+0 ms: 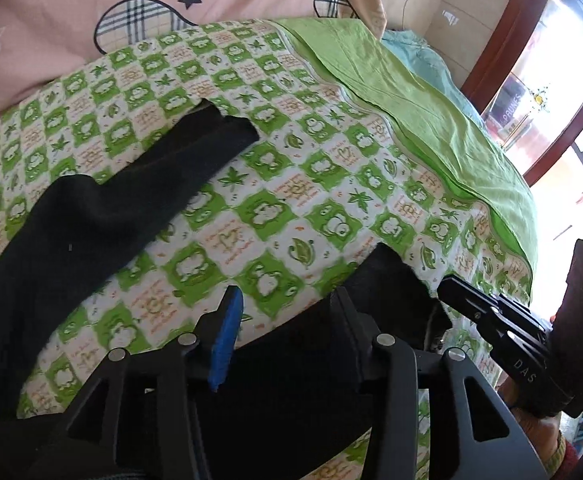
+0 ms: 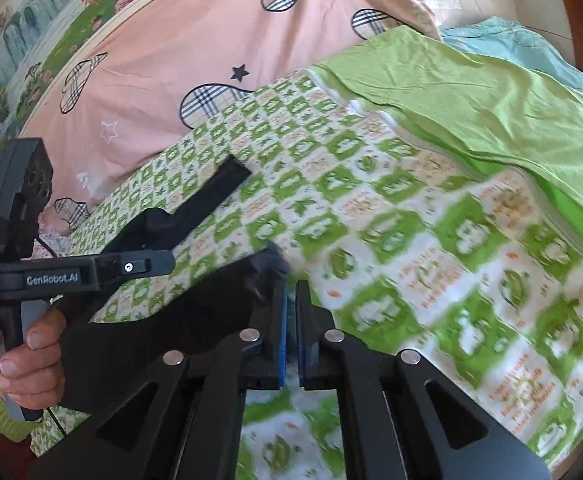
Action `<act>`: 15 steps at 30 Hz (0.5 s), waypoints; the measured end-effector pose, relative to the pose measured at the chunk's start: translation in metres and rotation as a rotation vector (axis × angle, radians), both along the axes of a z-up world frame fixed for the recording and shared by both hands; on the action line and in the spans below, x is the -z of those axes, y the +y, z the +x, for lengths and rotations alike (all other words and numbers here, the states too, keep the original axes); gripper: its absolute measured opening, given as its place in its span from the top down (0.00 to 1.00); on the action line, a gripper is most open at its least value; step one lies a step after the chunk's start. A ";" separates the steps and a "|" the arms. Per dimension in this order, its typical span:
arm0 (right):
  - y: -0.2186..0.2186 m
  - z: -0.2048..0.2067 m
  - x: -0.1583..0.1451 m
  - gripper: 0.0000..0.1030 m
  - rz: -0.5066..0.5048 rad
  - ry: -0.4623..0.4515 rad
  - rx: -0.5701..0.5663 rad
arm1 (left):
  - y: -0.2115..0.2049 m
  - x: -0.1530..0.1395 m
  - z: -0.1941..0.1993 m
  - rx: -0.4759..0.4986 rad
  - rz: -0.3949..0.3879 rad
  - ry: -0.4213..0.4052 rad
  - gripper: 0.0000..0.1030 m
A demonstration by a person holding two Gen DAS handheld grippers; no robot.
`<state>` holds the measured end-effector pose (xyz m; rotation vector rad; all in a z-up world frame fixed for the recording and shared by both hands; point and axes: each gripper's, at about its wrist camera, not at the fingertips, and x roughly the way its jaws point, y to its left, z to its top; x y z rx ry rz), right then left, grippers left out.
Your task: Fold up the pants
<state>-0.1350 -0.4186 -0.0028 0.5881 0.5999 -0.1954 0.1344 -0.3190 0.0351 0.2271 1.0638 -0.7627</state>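
Black pants lie on a green-and-white frog-print sheet. One leg stretches up toward the pink quilt; the other leg runs low across the left wrist view, under my left gripper. That gripper is open, its fingers straddling the black cloth. My right gripper is shut on the end of the near pants leg, at the cloth's corner. The right gripper also shows at the right edge of the left wrist view. The left gripper shows at the left of the right wrist view, held by a hand.
A pink quilt with plaid shapes lies at the back. A plain green sheet and a light blue cloth lie at the right. A window with a brown frame is beyond the bed.
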 end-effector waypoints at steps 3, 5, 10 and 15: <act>0.010 0.018 -0.009 0.82 -0.020 -0.008 -0.037 | 0.023 -0.005 0.011 -0.033 0.018 -0.024 0.52; 0.014 0.033 -0.016 0.60 -0.022 -0.019 -0.079 | 0.042 -0.007 0.023 -0.066 0.041 -0.043 0.51; 0.019 0.069 -0.034 0.46 -0.068 -0.017 -0.150 | 0.078 -0.008 0.052 -0.148 0.068 -0.049 0.51; 0.018 0.108 -0.046 0.46 -0.080 -0.012 -0.217 | 0.101 -0.010 0.075 -0.202 0.098 -0.074 0.48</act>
